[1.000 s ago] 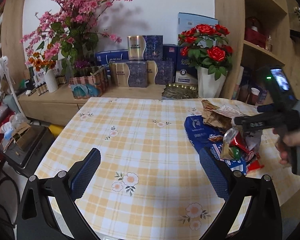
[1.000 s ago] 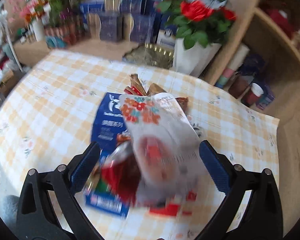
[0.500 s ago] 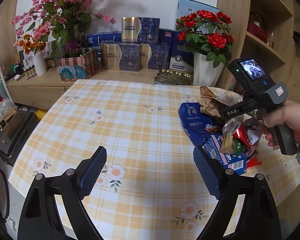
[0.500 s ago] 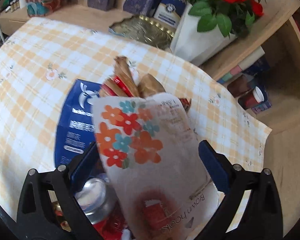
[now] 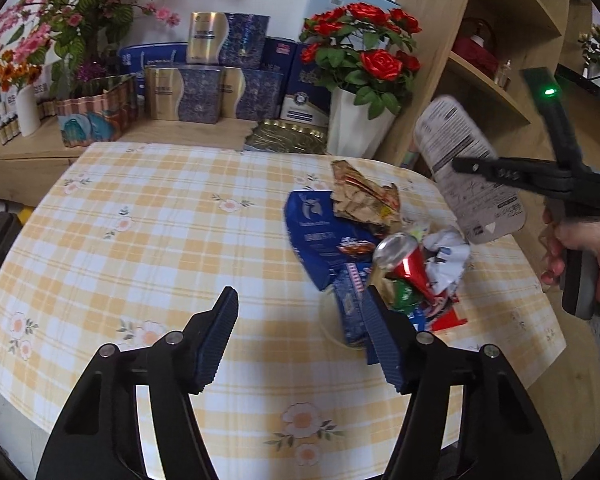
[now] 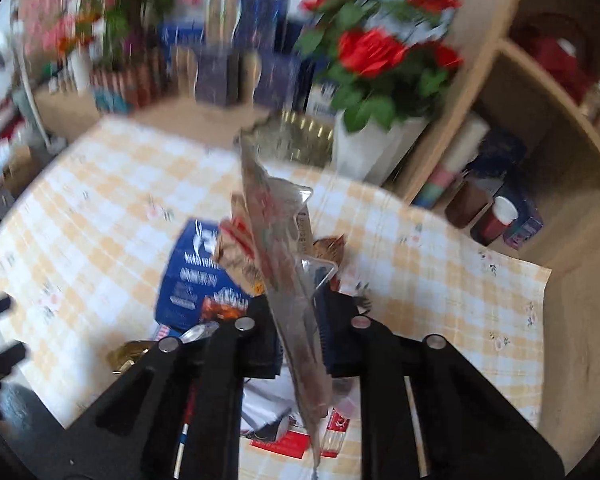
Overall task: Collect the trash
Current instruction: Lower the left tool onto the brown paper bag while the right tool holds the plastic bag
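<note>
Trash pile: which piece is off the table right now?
The white hook package, pinched flat in the shut right gripper. The blue bag, brown wrapper and red can lie on the table.

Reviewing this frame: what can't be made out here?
- Right wrist view: motion blur smears the flat white printed package held edge-on, so its front is unreadable.
- Left wrist view: the right gripper fingertips overlap that package; its text is too small.
- Left gripper: its right finger covers part of the blue wrapper.
</note>
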